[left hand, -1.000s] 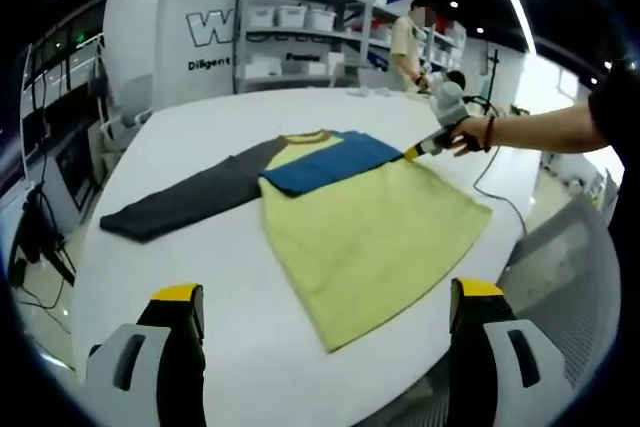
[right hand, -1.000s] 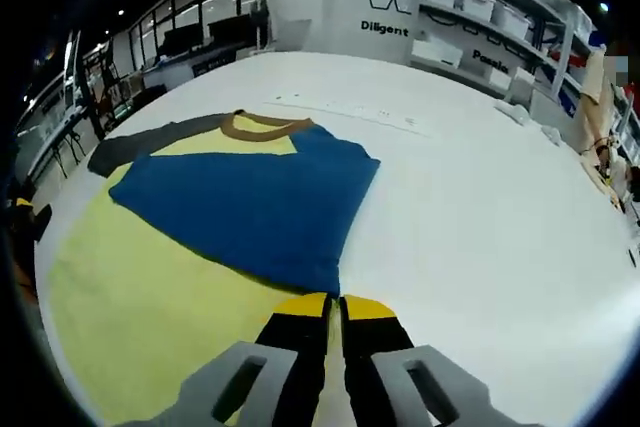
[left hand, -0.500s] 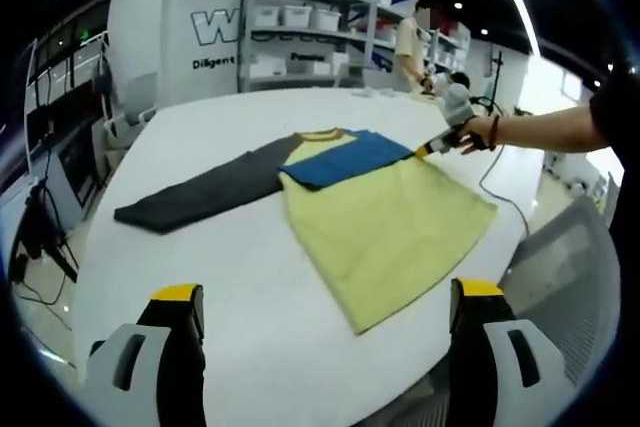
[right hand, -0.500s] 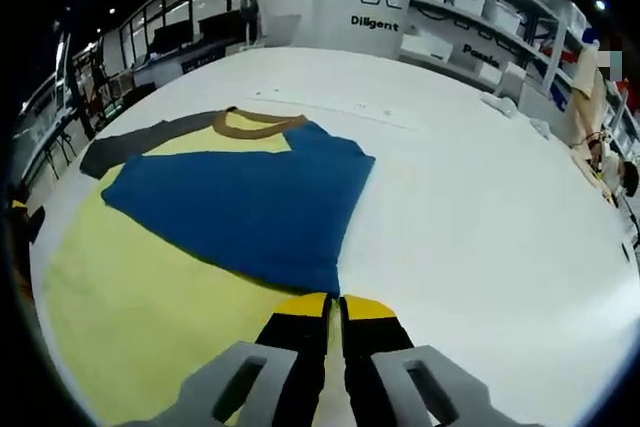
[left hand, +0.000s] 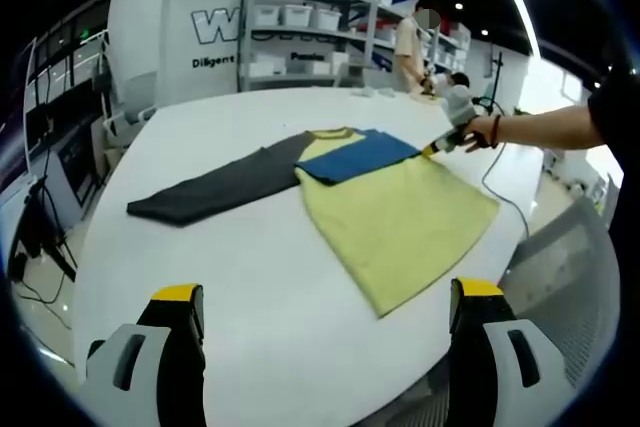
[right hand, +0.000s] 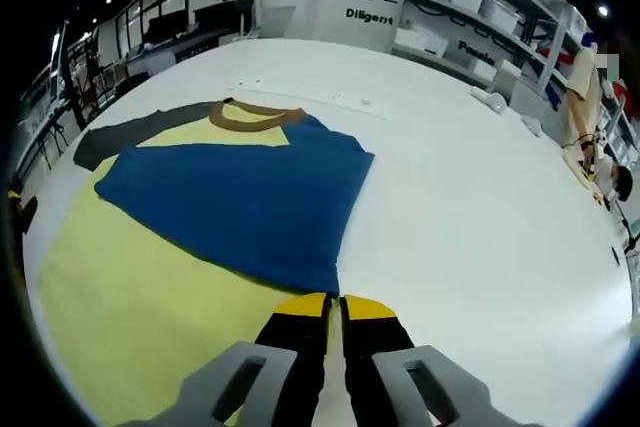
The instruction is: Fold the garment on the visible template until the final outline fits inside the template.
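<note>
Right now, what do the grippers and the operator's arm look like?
Both grippers have black jaws with yellow tips on grey bodies: the left gripper and the right gripper. In the left gripper view the person's arm wears a dark short sleeve and a red wristband.

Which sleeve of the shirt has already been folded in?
The blue sleeve: it lies folded across the yellow body, by the right gripper. The dark grey sleeve lies stretched out on the table.

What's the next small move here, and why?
Probably let the right gripper release the blue sleeve it has pinched, since that sleeve already lies folded across the yellow body, then turn to the gray sleeve, which lies stretched out flat on the table.
</note>
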Available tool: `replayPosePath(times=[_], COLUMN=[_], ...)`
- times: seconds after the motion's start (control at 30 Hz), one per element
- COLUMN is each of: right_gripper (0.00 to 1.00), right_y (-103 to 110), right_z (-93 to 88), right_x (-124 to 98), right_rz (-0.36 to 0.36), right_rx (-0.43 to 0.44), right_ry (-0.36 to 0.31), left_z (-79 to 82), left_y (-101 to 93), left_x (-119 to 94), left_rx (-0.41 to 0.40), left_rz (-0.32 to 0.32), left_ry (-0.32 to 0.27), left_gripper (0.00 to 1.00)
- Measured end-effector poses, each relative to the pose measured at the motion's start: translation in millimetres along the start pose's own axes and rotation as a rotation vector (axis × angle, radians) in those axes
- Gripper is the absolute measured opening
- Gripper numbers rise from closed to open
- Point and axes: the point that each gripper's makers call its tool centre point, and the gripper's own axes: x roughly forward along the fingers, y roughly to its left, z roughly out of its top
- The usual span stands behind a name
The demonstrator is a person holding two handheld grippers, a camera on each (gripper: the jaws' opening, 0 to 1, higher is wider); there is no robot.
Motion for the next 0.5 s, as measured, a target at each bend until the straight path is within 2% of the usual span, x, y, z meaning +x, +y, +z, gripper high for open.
replayPosePath(times=[0.23, 0.4, 0.5], right_gripper=[0.0, 0.0, 0.04], right_y=[-12.6, -11.4, -11.6], right_z=[-5.7, -7.6, -4.4], right_x=[-0.9, 0.0, -3.1], right_rz=[-0.005, -0.004, 0.005], right_rx=[0.068, 0.106, 0.141], right_ry=[0.001, -0.004, -0.027], left_z=[-0.9, -0.9, 0.3], left_y=[0.8, 1.3, 1.9], left_x=[-1.2, -1.3, -2.7], left_rx=[0.0, -0.002, -0.001], left_rz=[0.004, 0.006, 0.009], left_ry=[0.004, 0.004, 0.002], left_gripper=[0.99, 0.99, 0.99])
